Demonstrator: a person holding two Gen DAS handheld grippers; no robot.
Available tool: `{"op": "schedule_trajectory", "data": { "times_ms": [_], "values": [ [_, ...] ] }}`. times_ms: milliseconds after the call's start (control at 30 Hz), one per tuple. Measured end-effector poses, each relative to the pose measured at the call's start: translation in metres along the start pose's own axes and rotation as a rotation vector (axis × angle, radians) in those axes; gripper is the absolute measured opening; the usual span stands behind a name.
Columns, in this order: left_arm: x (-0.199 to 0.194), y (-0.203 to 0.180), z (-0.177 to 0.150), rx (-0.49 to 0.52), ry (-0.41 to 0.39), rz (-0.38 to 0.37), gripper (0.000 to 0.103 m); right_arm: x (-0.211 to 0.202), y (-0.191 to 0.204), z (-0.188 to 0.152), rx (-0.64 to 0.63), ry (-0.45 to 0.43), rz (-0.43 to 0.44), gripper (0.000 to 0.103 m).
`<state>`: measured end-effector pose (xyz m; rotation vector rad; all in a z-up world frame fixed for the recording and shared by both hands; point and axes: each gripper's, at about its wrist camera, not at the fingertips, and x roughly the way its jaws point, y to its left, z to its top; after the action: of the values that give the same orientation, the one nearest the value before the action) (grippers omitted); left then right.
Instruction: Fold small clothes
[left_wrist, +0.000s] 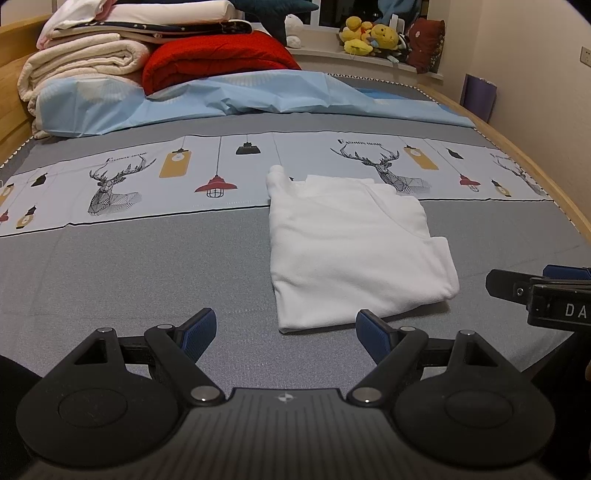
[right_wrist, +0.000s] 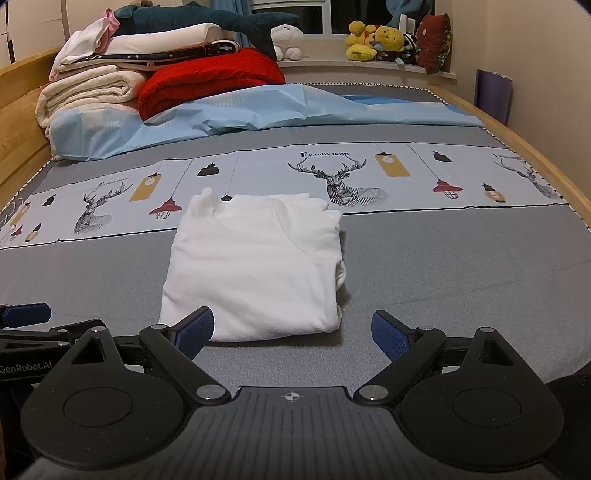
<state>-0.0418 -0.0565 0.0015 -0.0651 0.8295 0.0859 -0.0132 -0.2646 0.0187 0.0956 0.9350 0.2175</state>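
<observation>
Folded white garment (left_wrist: 354, 247) flat on the bed (left_wrist: 147, 266), both sets of fingers wide apart and empty.

Left wrist view: left gripper (left_wrist: 286, 334) spread wide over grey bedding, gripping nothing; garment lying at 1 o'clock, its near edge just beyond the right fingertip; right gripper's side visible at 3 o'clock. Right wrist view: right gripper (right_wrist: 291, 332) likewise wide, empty; garment (right_wrist: 255, 269) at 11 o'clock, near hem just past the left fingertip; blankets (right_wrist: 110, 88) stacked at 10 o'clock.
</observation>
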Motion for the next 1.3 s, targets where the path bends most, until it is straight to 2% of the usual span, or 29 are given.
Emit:
{"op": "schedule_trajectory", "data": {
  "times_ms": [1300],
  "values": [
    [-0.0033, 0.0072, -0.0012, 0.023, -0.018, -0.029, 0.087, 0.0005, -0.0060, 0.0007, -0.010, 0.001, 0.006, 0.093]
  ]
}}
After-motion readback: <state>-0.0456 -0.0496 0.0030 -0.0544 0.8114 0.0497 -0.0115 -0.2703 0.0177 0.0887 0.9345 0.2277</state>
